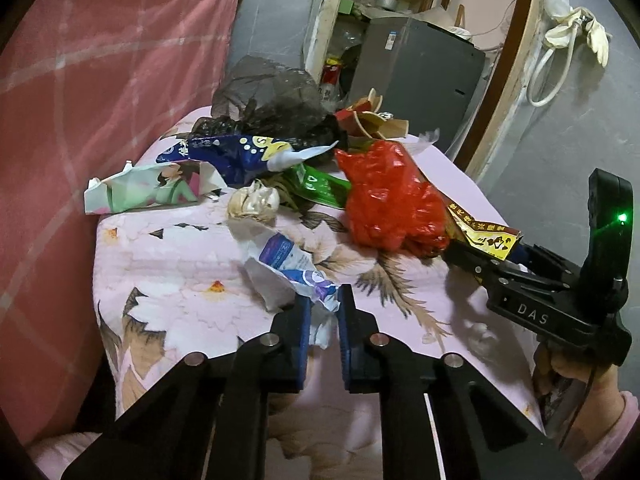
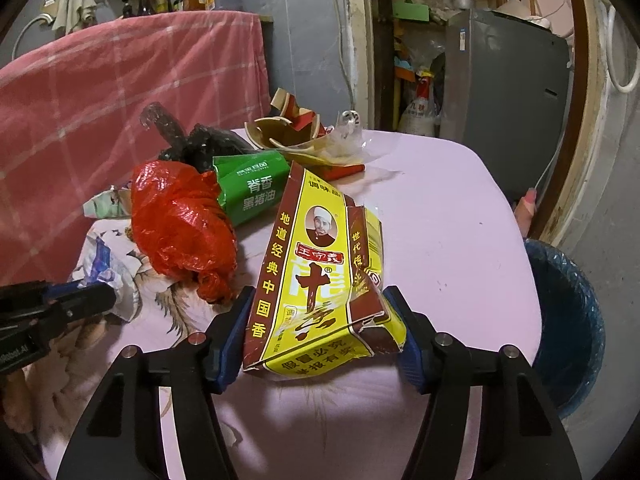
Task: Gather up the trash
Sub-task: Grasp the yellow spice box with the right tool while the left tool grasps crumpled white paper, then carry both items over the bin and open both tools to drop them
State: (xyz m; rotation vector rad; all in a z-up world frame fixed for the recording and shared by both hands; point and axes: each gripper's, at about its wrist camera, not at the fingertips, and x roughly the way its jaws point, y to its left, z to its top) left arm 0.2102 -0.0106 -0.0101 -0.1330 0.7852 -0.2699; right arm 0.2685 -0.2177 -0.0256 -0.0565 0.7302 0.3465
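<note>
Trash lies on a small table with a pink floral cloth (image 1: 168, 292). My left gripper (image 1: 324, 312) is shut on a crumpled white and purple wrapper (image 1: 288, 268) at the near side. My right gripper (image 2: 320, 316) is shut on a yellow and brown spice box (image 2: 320, 276); it also shows in the left wrist view (image 1: 480, 236). A red plastic bag (image 1: 392, 200) (image 2: 180, 220), a green packet (image 2: 248, 188), a blue packet (image 1: 236, 152), a black bag (image 1: 272, 100), a garlic bulb (image 1: 252, 200) and a torn red box (image 2: 296, 128) lie further back.
A bin with a blue liner (image 2: 568, 320) stands on the floor right of the table. A pink checked cover (image 1: 100, 100) rises on the left. A grey cabinet (image 2: 508, 88) and a doorway stand behind. A folded picture paper (image 1: 148, 192) lies at the left.
</note>
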